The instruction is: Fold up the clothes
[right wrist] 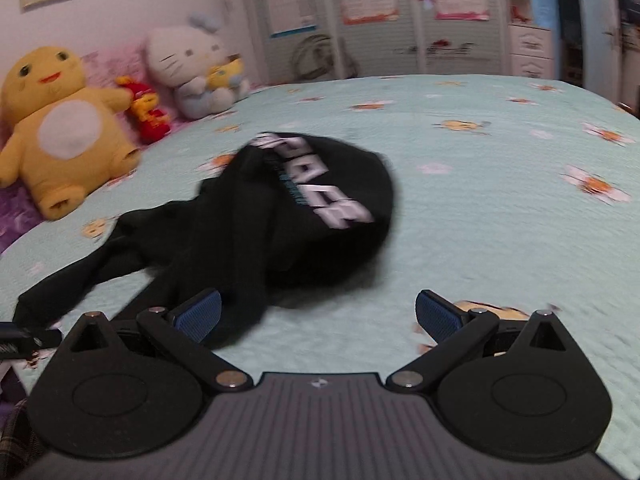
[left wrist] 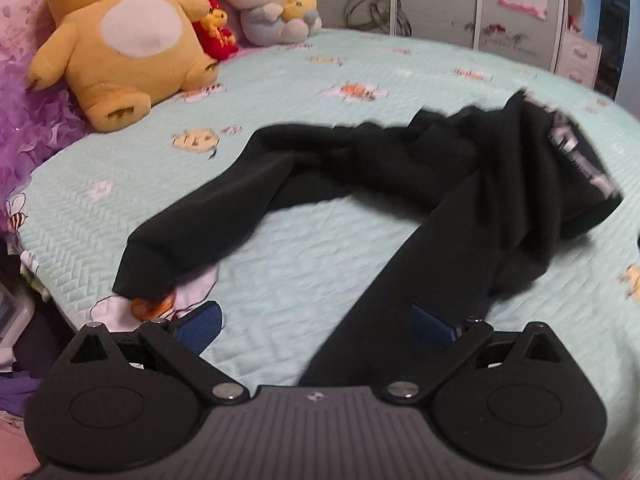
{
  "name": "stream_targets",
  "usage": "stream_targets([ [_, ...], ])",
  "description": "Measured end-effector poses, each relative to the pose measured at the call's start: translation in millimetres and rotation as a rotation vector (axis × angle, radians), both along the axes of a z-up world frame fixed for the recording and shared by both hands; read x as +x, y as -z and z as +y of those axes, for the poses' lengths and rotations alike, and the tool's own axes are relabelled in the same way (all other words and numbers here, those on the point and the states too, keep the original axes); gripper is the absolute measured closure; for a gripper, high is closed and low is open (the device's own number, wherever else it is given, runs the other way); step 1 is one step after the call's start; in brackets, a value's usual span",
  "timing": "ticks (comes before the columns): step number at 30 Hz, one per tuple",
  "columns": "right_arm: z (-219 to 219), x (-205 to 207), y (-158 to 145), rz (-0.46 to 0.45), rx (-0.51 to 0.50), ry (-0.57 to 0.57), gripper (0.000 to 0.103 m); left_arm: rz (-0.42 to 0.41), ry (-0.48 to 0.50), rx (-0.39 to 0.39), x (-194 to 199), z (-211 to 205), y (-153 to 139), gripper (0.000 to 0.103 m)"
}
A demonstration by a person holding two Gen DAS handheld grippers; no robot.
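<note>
A black sweatshirt [left wrist: 420, 184] with white lettering lies crumpled on a pale green quilted bed [left wrist: 312, 72]. One sleeve stretches left to a cuff [left wrist: 144, 268]; the other runs down between the fingers of my left gripper [left wrist: 316, 326], which stands open just above the bed. In the right wrist view the same sweatshirt [right wrist: 288, 216] is bunched with the lettering on top. My right gripper [right wrist: 318, 316] is open too, its left pad [right wrist: 200, 314] over the edge of the black fabric and its right pad [right wrist: 436, 316] over bare quilt.
Plush toys line the bed's far left: a big yellow one [left wrist: 120, 44], a small red one [left wrist: 216, 28] and a white cat [left wrist: 268, 0]. Purple ruffled fabric [left wrist: 28, 120] hangs at the left edge. White cabinet doors [right wrist: 400, 20] stand behind the bed.
</note>
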State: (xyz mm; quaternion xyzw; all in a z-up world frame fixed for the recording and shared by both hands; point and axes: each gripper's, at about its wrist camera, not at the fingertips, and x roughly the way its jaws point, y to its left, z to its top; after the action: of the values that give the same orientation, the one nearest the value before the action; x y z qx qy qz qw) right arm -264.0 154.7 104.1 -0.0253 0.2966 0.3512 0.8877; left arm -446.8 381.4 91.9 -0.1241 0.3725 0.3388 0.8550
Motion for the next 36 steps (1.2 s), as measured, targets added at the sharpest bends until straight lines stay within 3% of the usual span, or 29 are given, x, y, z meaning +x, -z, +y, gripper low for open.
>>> stream_targets([
  [4, 43.8, 10.6, 2.9, -0.029, -0.049, -0.021, 0.001, -0.013, 0.046, -0.02, -6.5, 4.4, 8.8, 0.002],
  [10, 103.3, 40.2, 0.4, -0.061, -0.083, -0.027, 0.002, -0.073, 0.164, 0.041, -12.6, -12.9, 3.5, 0.002],
  [13, 123.9, 52.1, 8.4, -0.054, -0.143, -0.002, 0.006, -0.031, 0.206, 0.076, -7.5, -16.0, 10.9, 0.002],
  [14, 127.8, 55.4, 12.1, -0.036, -0.157, 0.003, 0.019, -0.014, 0.218, 0.087, -5.5, -16.6, 13.7, 0.002],
  [15, 131.2, 57.8, 14.8, -0.016, -0.163, 0.002, 0.037, 0.007, 0.225, 0.092, -3.2, -16.5, 16.5, 0.004],
  [17, 130.1, 58.6, 22.0, 0.028, -0.172, 0.001, 0.056, 0.035, 0.242, 0.085, 0.3, -13.5, 23.7, 0.008],
  [19, 123.6, 55.3, 27.8, 0.051, -0.164, -0.015, 0.082, 0.041, 0.25, 0.068, 0.9, -10.3, 28.5, 0.014],
  [20, 118.6, 53.0, 29.8, 0.063, -0.154, -0.021, 0.101, 0.03, 0.255, 0.054, -0.4, -8.7, 30.3, 0.022],
  [23, 94.5, 45.7, 31.1, 0.069, -0.094, 0.009, 0.103, -0.016, 0.264, -0.004, -6.2, -2.2, 34.2, 0.066],
  [27, 56.1, 37.3, 30.5, 0.076, -0.033, 0.064, 0.103, -0.061, 0.268, -0.037, -12.4, 2.0, 30.7, 0.083],
  [32, 1.8, 11.0, 18.3, 0.012, -0.028, 0.078, 0.103, -0.156, 0.257, -0.055, -24.6, 4.8, 8.2, 0.092],
  [36, -44.6, -5.9, 6.1, 0.085, 0.043, 0.055, 0.103, -0.213, 0.18, 0.004, -34.6, 11.6, -17.8, 0.101],
])
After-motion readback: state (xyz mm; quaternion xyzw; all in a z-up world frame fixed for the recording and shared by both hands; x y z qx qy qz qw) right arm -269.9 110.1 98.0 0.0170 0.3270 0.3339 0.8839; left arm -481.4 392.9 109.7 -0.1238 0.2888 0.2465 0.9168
